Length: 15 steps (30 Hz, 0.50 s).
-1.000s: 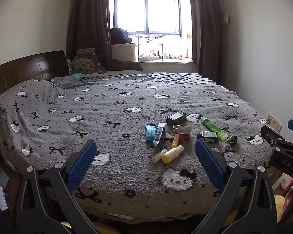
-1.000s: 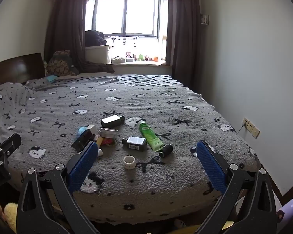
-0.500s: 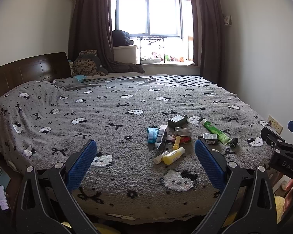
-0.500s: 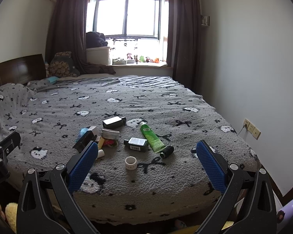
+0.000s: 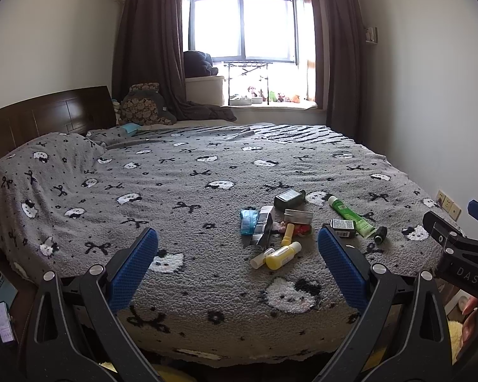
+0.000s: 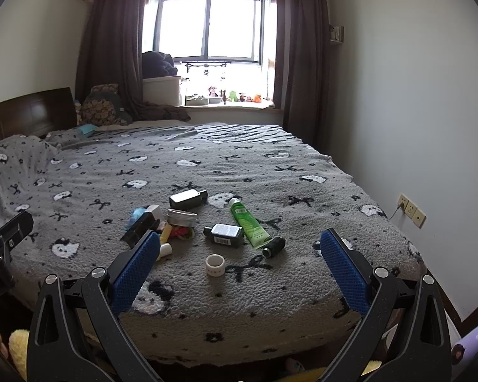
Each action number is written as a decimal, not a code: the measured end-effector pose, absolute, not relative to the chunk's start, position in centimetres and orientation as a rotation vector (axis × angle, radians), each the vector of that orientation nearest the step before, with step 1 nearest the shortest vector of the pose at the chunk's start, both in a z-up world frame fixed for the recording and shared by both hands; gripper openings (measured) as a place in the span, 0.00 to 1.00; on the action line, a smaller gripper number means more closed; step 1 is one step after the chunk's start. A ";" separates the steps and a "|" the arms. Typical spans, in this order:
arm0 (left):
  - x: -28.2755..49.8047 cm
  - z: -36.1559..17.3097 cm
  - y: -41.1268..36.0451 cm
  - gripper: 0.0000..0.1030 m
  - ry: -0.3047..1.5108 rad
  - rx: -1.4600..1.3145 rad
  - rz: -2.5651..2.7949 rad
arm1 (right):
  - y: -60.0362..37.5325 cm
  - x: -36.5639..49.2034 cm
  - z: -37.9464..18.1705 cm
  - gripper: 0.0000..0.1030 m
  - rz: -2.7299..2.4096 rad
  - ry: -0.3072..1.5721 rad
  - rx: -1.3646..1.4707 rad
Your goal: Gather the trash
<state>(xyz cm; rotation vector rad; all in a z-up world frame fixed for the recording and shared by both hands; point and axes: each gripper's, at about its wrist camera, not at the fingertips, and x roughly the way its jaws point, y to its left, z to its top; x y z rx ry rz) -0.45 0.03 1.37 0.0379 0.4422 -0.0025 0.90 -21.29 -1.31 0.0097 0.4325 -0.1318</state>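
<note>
A cluster of trash lies on the grey patterned bed (image 5: 207,289) near its foot. It includes a yellow bottle (image 5: 283,254), a green tube (image 5: 350,215), a blue packet (image 5: 248,221), a dark flat bottle (image 5: 288,198) and a round tin (image 5: 298,216). The right wrist view shows the green tube (image 6: 249,223), a small dark bottle (image 6: 223,235), a white tape ring (image 6: 215,265), a black cap (image 6: 274,247) and the tin (image 6: 181,217). My left gripper (image 5: 237,264) is open, short of the pile. My right gripper (image 6: 239,267) is open too, with the ring between its fingers in view but farther off.
A wooden headboard (image 5: 44,117) and pillows lie at the far left. A window sill (image 5: 271,103) with small toys is behind the bed. The wall with sockets (image 6: 411,211) runs along the right. A phone (image 5: 3,321) sits low on the left.
Both grippers have tilted down slightly and backed off a little, so the trash pile sits lower and smaller in view. Both jaws stay open.
</note>
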 end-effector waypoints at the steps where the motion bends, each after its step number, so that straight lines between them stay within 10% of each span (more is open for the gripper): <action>1: -0.5 1.3 0.0 0.92 0.442 0.039 -0.001 | -21.3 0.9 -1.3 0.97 -0.132 0.432 0.010; 15: -0.4 2.0 -0.1 0.92 0.436 0.036 -0.001 | -20.7 0.5 -1.0 0.97 -0.122 0.427 0.008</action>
